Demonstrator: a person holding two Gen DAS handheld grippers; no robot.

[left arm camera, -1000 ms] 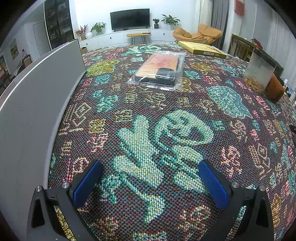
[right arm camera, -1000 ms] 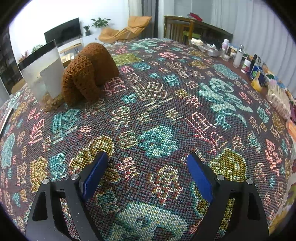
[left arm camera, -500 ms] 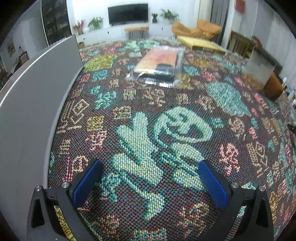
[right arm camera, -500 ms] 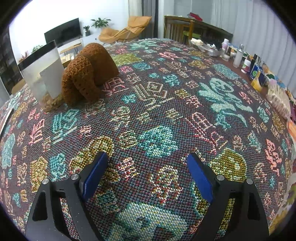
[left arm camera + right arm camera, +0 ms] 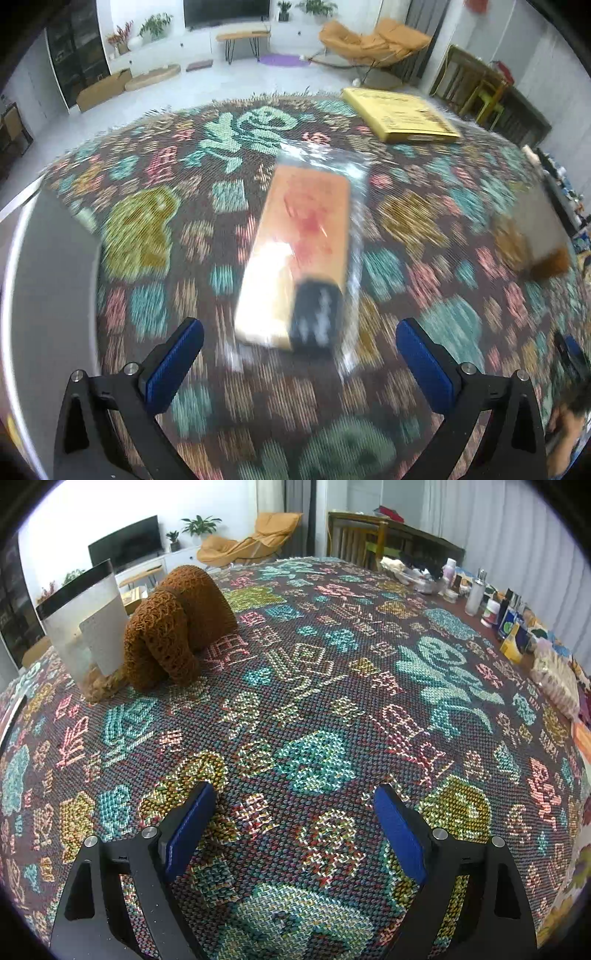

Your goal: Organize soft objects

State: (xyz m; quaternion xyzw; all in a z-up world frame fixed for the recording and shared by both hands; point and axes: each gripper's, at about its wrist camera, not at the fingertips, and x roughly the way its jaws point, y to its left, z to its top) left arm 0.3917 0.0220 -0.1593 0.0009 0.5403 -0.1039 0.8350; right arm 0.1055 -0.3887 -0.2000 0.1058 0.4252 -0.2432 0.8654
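Note:
A clear plastic packet point(image 5: 303, 251) holding an orange and black soft item lies on the patterned tablecloth point(image 5: 155, 236), blurred in the left wrist view. My left gripper point(image 5: 299, 354) is open and empty, just short of the packet's near end. A brown knitted soft item point(image 5: 177, 627) lies on the cloth at the far left of the right wrist view, against a clear container point(image 5: 85, 627). My right gripper point(image 5: 291, 827) is open and empty, low over the cloth, well short of the knitted item.
A grey board point(image 5: 44, 295) stands along the left edge. A yellow flat box point(image 5: 399, 114) lies at the far side. The container and knit show blurred at the right of the left wrist view point(image 5: 532, 236). Bottles and packets point(image 5: 509, 616) line the right table edge.
My left gripper has moved quickly forward across the cloth to the plastic packet, which now lies just ahead of its fingers. The right gripper has not moved.

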